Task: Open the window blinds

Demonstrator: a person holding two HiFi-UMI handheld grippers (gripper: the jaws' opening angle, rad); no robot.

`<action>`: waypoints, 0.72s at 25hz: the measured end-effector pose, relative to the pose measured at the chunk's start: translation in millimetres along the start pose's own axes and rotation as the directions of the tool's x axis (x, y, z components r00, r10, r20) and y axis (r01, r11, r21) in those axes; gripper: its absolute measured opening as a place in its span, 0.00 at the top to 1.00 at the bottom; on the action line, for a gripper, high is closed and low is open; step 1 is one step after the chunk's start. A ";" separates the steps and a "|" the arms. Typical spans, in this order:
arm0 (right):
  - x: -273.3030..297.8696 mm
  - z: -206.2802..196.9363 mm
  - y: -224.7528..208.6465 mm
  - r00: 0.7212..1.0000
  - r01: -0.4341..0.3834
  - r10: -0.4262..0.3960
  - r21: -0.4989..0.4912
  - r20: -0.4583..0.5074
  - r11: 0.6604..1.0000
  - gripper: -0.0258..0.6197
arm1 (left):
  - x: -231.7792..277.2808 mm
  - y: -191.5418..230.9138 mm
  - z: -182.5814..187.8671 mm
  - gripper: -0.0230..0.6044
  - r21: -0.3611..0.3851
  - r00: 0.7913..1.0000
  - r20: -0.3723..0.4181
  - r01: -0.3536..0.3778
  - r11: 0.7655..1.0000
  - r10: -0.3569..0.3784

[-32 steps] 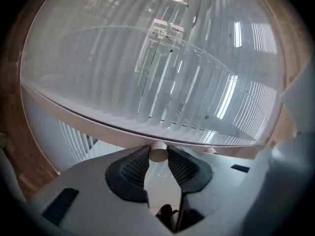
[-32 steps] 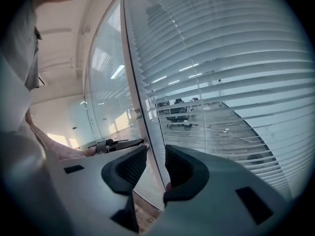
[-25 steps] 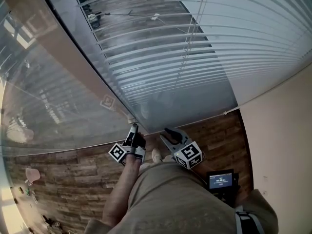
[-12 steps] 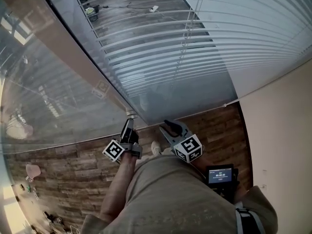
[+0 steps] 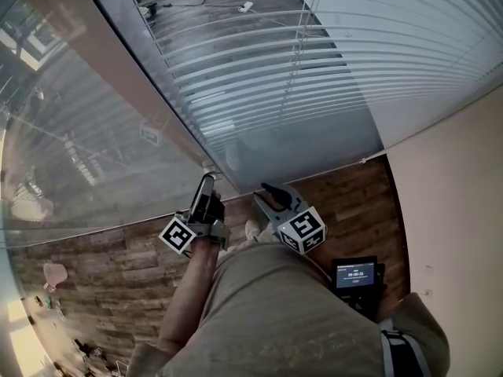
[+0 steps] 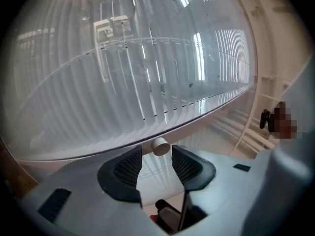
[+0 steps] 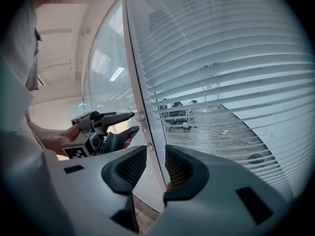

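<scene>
The white horizontal-slat blinds (image 5: 314, 61) hang in the glazed wall in front of the person, filling the pane to the right of a tan upright frame post (image 5: 118, 69). A second set fills the pane to its left. On the right-hand pane the slats are tilted partway. Between them show strips of a wood-plank floor, a few office chairs and a trailing cable on the far side. Thin lift cords run down through the slats there. The left-hand pane looks hazier, its slats overlaid with reflections of ceiling lights.

A small white round knob (image 6: 161, 146) sticks out of the frame post low down, and the left gripper (image 6: 157, 155) is raised to it. Its dark ribbed jaws are apart and opening. The knob sits right at their tips, in the gap, and neither pad presses on it. From the right gripper view a second like knob shows a little lower on the same post.

The right gripper (image 7: 156, 163) is held just beside the left one, lower and pointing slightly down at the foot of the glass. Its jaws stand apart with nothing gripped. Through the gap between them I see only the edge of the post and the pane beyond.

The person stands close to the glass in tan trousers (image 5: 267, 312) on the brown wood-plank floor (image 5: 102, 273). A small black device with a lit screen (image 5: 355, 276) is at their right side, near the cream wall (image 5: 456, 210).
</scene>
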State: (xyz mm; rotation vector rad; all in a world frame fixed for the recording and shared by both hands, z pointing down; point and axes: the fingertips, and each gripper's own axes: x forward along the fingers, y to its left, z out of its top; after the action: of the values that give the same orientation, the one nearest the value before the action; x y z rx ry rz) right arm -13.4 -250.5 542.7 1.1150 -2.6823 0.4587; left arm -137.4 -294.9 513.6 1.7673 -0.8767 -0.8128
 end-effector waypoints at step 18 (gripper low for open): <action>-5.0 11.7 -12.0 0.996 -0.085 0.085 -0.004 0.010 0.996 0.77 | 0.1 10.7 -5.7 0.68 -0.263 0.983 0.177 -0.003 0.965 0.051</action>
State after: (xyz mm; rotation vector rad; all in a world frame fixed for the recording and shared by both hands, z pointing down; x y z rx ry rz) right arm -2.0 -259.3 532.7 1.0084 -2.7466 0.4629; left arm -134.8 -295.3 525.4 1.4632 -0.8666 -1.0363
